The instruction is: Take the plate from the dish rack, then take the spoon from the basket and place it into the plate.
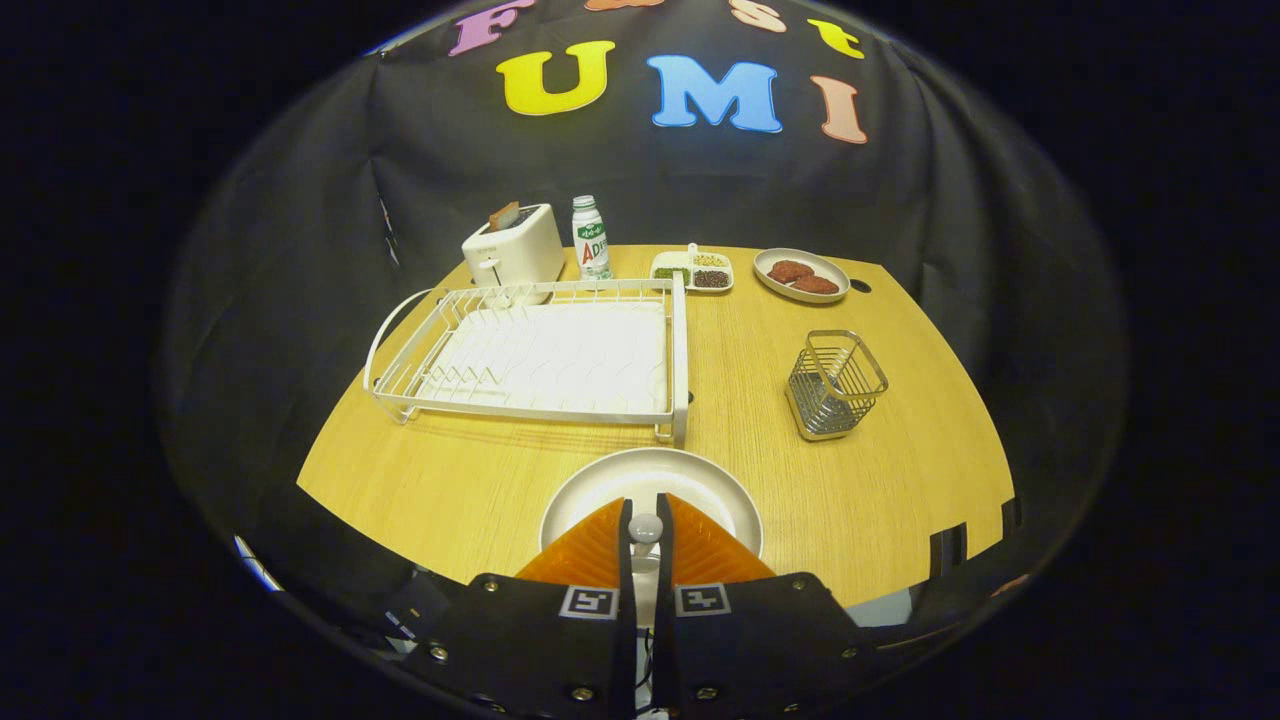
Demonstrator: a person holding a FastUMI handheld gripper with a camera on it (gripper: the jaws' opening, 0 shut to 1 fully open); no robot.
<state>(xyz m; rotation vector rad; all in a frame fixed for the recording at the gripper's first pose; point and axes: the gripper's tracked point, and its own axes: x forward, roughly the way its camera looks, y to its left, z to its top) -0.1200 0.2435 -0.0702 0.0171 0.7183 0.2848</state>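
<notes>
Fingers (628,520) pinching spoon (646,527) over plate (600,480)

White plate (650,478), white rack (530,350) — pale woodgrain table (450,480)

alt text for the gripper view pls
Gripper shut on a spoon, held over a white plate on a wooden table. Beyond stand an empty white dish rack and a wire basket.

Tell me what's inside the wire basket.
Nothing shows through the wire basket; its bottom is hard to read. The spoon is clamped in the gripper, over the plate.
</notes>
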